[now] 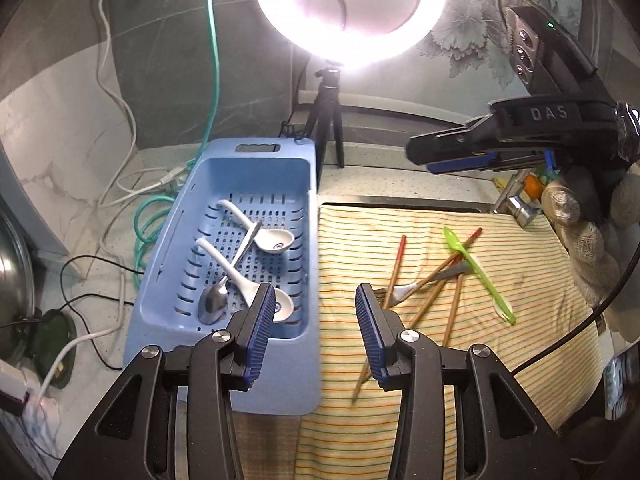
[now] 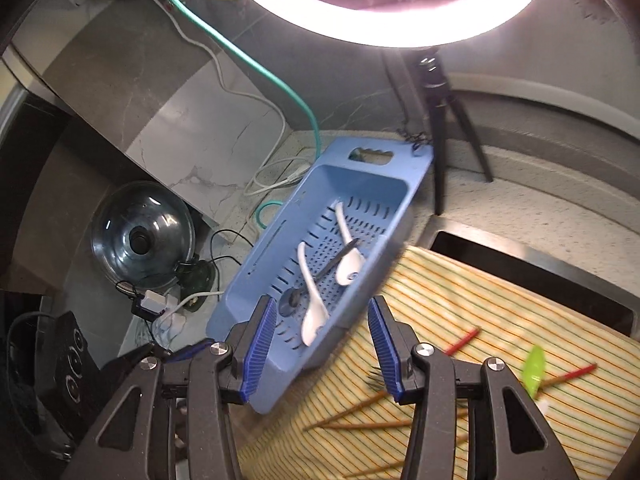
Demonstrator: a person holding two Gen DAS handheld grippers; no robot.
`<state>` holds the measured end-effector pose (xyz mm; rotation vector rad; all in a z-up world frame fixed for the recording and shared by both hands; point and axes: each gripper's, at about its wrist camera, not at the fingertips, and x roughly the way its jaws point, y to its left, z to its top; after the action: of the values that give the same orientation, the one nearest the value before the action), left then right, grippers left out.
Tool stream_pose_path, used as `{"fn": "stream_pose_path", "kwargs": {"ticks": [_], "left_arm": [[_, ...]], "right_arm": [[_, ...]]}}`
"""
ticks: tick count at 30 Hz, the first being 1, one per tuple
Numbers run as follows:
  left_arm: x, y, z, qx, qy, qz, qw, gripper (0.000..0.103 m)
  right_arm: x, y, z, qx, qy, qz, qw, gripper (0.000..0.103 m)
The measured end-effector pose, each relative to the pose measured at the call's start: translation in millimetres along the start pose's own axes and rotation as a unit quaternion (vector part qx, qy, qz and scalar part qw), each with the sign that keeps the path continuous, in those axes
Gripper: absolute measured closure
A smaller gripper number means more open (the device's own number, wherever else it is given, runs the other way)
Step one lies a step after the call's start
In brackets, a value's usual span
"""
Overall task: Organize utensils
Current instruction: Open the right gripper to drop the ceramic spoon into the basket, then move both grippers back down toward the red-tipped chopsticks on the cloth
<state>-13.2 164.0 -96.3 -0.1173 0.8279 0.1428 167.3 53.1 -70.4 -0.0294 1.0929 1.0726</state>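
Note:
A blue slotted basket (image 1: 224,344) (image 2: 256,256) stands left of a striped cloth (image 1: 440,380) (image 2: 500,300). It holds two white ceramic spoons (image 1: 276,239) (image 2: 314,316) and a metal spoon (image 1: 213,304). On the cloth lie several red-tipped chopsticks (image 1: 432,272) (image 2: 356,412), a green plastic spoon (image 1: 480,276) (image 2: 534,366) and a white-handled fork (image 1: 400,292). My left gripper (image 1: 316,308) is open and empty, over the basket's right wall. My right gripper (image 2: 322,328) is open and empty above the basket's near corner; it also shows in the left wrist view (image 1: 452,156).
A ring light on a black tripod (image 1: 328,120) (image 2: 448,120) stands behind the basket. Cables (image 1: 152,216) and a glass pot lid (image 2: 142,240) lie on the counter at left. A sink edge (image 2: 520,252) runs behind the cloth.

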Motion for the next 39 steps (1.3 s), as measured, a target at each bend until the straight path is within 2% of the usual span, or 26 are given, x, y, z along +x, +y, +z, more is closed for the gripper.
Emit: {"fn": "stream_pose_path", "kwargs": {"ticks": [5, 13, 16, 21, 25, 30, 33, 35, 39], "left_arm": [[1, -20, -3, 0.016, 0.003, -0.015, 0.9998, 0.063], [15, -52, -12, 0.041, 0.021, -0.044, 0.998, 0.063], [21, -62, -17, 0.05, 0.029, -0.056, 0.9968, 0.063], [31, -77, -26, 0.062, 0.044, -0.073, 0.9944, 0.063], [40, -88, -35, 0.069, 0.057, -0.081, 0.9927, 0.063], [47, -94, -46, 0.072, 0.072, -0.093, 0.9904, 0.063], [52, -96, -51, 0.073, 0.083, -0.097, 0.9891, 0.063], [54, -95, -52, 0.072, 0.088, -0.098, 0.9886, 0.063], [56, -92, -50, 0.071, 0.09, -0.101, 0.9883, 0.063]], "right_arm": [[-41, -24, -21, -0.003, -0.024, -0.026, 0.999, 0.055], [-91, -73, -56, 0.034, -0.069, -0.057, 0.995, 0.053], [-97, -89, -70, 0.037, -0.067, -0.075, 0.994, 0.044], [-94, -113, -93, 0.068, -0.038, -0.088, 0.993, 0.044], [-82, -123, -108, 0.095, -0.018, -0.076, 0.992, 0.044], [-63, -136, -127, 0.154, -0.008, -0.041, 0.987, 0.046], [-49, -138, -133, 0.182, 0.005, -0.016, 0.983, 0.055], [-41, -135, -134, 0.191, 0.011, -0.008, 0.982, 0.056], [-32, -129, -133, 0.188, 0.019, -0.018, 0.982, 0.065]]}}
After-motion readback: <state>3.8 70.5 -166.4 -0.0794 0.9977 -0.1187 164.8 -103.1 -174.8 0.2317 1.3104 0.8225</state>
